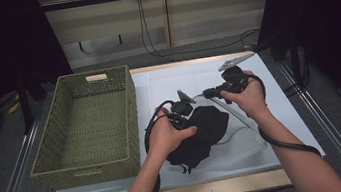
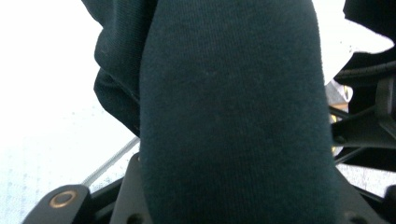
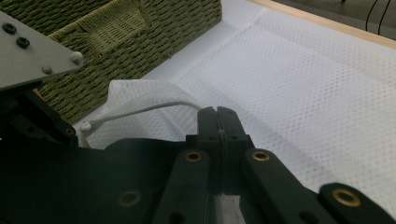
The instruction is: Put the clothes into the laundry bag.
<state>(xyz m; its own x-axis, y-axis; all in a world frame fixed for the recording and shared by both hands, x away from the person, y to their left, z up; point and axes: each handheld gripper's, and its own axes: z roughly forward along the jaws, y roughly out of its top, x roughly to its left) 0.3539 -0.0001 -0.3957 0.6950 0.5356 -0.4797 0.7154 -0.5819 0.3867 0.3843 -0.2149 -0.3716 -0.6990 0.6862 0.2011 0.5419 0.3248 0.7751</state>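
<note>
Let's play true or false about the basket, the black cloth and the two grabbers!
1. The green woven basket has nothing in it. True.
2. The left gripper holds the black cloth. True, dark fabric sits between its jaws.
3. The right gripper stands wide open. False, its jaws are pressed together on the edge of the white mesh bag.
4. The black cloth lies inside the basket. False, it is on the mesh bag beside the basket.

L claw [image 2: 233,205] hidden behind dark cloth [image 2: 233,116]
</note>
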